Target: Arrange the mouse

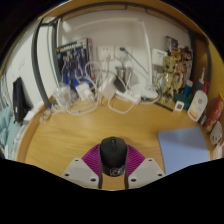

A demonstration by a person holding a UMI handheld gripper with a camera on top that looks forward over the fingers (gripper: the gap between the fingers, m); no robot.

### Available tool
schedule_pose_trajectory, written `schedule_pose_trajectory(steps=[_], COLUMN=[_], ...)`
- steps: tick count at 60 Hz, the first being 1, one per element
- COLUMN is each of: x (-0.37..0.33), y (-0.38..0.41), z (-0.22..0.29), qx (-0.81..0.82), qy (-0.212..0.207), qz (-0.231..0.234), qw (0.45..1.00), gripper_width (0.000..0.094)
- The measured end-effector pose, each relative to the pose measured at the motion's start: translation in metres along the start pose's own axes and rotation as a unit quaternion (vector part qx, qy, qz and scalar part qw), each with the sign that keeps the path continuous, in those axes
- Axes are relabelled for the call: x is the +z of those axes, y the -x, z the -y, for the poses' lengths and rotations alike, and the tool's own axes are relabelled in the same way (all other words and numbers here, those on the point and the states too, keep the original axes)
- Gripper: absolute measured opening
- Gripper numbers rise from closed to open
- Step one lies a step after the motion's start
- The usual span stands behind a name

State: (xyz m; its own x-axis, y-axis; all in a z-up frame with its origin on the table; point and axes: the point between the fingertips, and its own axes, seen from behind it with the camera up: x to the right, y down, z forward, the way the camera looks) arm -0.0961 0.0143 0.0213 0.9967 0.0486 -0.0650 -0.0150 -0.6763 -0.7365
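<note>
The gripper [113, 172] is held low over the desk, its two fingers reaching forward. The black mouse [113, 154] sits between the purple pads [94, 161], which close against its two flanks with no gap visible on either side. The fingers are therefore closed on the mouse. Whether the mouse is lifted or rests on the surface cannot be determined from this view.

Step in hand, as judged: the mouse is grasped and is being carried or slid toward its place. The likely destination is the blue-grey mouse mat [186, 152], which lies on the desk just to the right of the fingers and slightly ahead.

Next move, as judged:
- Translate the mouse to the right until it is over the mat.
- Keep the mouse level and facing forward.
- Lower it until it bears on the mat, then part the fingers and back away along their own line.

Caution: the grip is on the curved sides of the mouse; a slip or twist is possible if the motion is abrupt.

Surface: a wooden desk [75, 135], light brown, bare in the area directly ahead of the fingers.

Beyond the bare area, along the back of the desk, lies a tangle of white cables [105, 88] with some clear or white items among them. A dark upright object stands at the far left. On the right stands a cluster of small colourful items [180, 70]; their identity is too small to determine. A pale wall [120, 30] closes the room behind the desk.
</note>
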Motion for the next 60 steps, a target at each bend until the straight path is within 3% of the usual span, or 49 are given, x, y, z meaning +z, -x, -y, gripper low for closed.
schedule_pose_trajectory(steps=[8,17,26,31,39,49,60], x=[-0.046,-0.104,-0.141,-0.133,-0.095,-0.039,-0.004], y=[-0.022,-0.087,-0.173,-0.213,-0.263,-0.281,-0.283], z=[0.079,0.169,0.201,0.186,0.123,0.04,-0.014], qx=[-0.016,-0.026,-0.031,-0.015,-0.022,-0.013,-0.017], qy=[-0.049,-0.118,-0.146,-0.138,-0.081,-0.011,0.038], qz=[-0.006,-0.046,-0.095,-0.105,-0.117,-0.097,-0.085], qw=[0.999,0.992,0.984,0.985,0.99,0.995,0.996], gripper_width=[0.0291,0.0292,0.0305,0.0308,0.0316,0.0316,0.0328])
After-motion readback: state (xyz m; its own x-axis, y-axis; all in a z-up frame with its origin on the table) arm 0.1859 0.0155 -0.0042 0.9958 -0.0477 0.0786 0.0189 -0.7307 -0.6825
